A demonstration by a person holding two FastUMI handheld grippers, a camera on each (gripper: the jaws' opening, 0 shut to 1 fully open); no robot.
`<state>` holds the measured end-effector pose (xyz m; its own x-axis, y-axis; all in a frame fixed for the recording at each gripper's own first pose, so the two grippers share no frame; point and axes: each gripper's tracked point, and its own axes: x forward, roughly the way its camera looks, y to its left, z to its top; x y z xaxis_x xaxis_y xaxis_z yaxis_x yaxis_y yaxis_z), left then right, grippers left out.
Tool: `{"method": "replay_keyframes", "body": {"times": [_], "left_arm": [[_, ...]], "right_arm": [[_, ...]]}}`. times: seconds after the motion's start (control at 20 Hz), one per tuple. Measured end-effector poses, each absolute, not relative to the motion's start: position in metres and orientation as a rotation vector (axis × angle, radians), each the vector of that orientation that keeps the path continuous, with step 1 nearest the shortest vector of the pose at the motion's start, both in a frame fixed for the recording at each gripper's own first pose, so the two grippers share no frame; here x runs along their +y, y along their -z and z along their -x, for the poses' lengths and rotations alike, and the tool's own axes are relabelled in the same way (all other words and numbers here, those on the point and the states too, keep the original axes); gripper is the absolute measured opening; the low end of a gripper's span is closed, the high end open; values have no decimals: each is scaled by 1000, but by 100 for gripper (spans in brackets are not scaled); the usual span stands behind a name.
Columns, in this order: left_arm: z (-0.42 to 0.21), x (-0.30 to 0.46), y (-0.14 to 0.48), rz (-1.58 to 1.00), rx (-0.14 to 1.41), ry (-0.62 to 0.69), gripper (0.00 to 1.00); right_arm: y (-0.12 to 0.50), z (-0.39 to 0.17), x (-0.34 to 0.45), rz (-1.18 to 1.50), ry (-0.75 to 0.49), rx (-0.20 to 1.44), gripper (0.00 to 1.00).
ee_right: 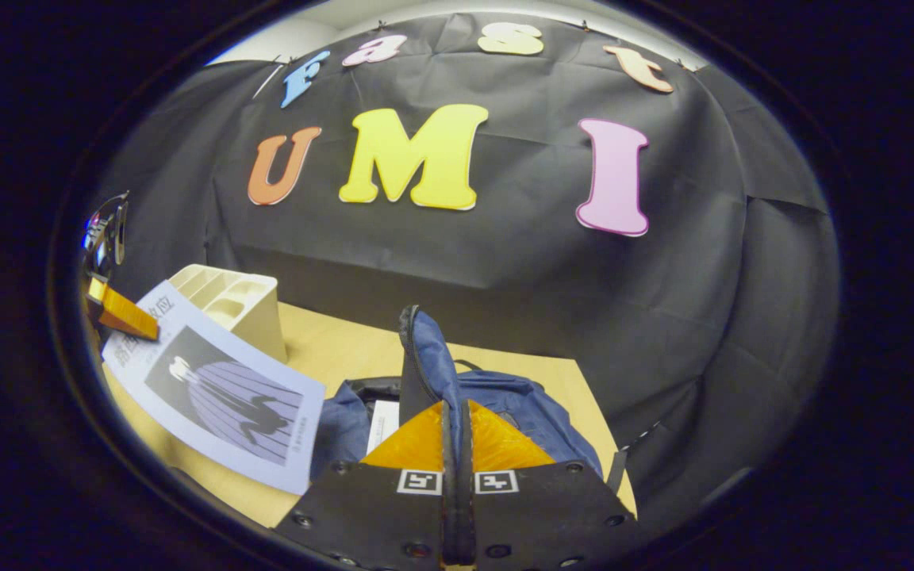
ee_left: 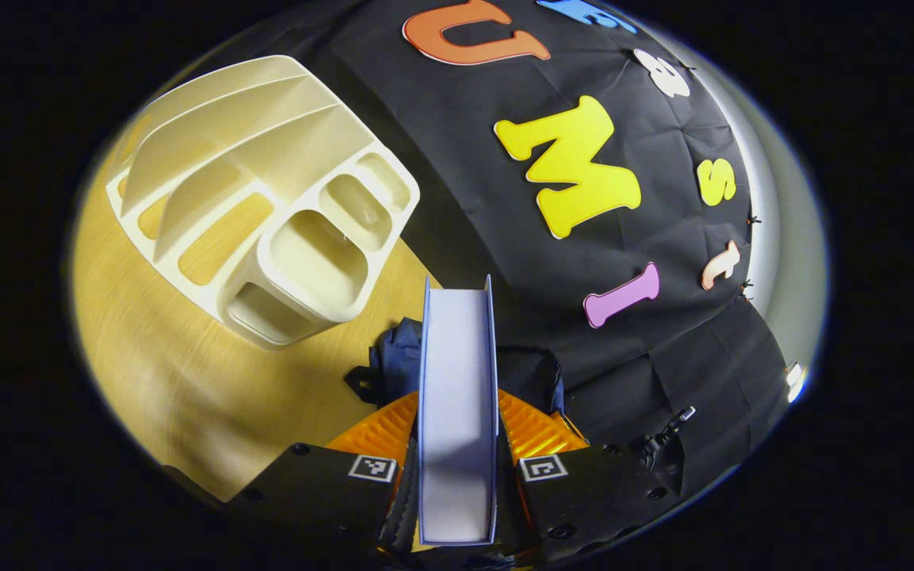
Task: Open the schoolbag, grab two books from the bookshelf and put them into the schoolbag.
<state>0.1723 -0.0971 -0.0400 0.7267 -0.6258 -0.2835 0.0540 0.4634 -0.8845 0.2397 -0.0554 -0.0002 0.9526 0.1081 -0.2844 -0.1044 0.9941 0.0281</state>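
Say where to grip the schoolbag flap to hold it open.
Take the schoolbag flap at its rim, from the near side, a finger on each face: it stands thin and upright, as the right tool pinches it, leaving the mouth free for the book.

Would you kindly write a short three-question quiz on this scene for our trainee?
1. True or false: the left gripper is shut on a book.
2. What does the right gripper pinch? A) the bookshelf B) the schoolbag's flap C) a pen
3. Fill in: the cream bookshelf stands on the wooden ____.

Key: 1 true; 2 B, the schoolbag flap is held up; 3 table.
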Motion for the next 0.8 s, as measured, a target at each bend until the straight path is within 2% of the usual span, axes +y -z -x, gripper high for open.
{"method": "replay_keyframes", "body": {"times": [0.4, 0.8], "left_arm": [[-232, -163, 64, 982, 681, 451, 42], [-249, -196, 109, 925, 659, 402, 42]], "right_arm": [[-18, -231, -66, -21, -102, 222, 0], [-16, -232, -60, -18, -136, 209, 0]]}}
